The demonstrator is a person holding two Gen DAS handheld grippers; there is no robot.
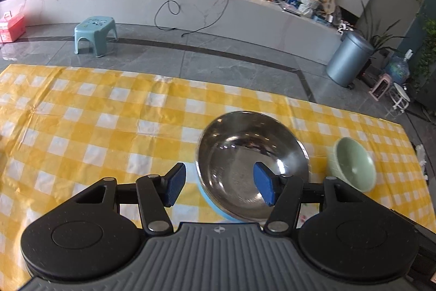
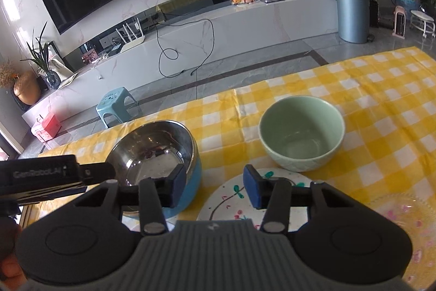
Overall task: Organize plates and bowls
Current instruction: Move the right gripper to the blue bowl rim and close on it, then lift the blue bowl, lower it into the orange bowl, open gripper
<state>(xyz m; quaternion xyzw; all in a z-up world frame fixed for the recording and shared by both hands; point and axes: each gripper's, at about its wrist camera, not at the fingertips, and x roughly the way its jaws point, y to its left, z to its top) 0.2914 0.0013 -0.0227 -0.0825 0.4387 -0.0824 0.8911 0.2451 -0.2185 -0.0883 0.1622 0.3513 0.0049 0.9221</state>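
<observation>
Steel bowl (image 1: 252, 162) rim sits between my spread left gripper (image 1: 221, 186); next, pinch it. Right gripper (image 2: 215, 188) gapes empty, green bowl (image 2: 301, 132) at one o'clock

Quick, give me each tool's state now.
Left tool: open, holding nothing, straddling the steel bowl's near rim.
Right tool: open, holding nothing.

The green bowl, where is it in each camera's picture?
Left wrist view: the green bowl sits at the lower right, just right of the steel bowl.
Right wrist view: the green bowl is right of centre, beyond the painted plate, with the steel bowl to its left.
Shared landmark: the grey bin on the floor, past the table's far edge.
</observation>
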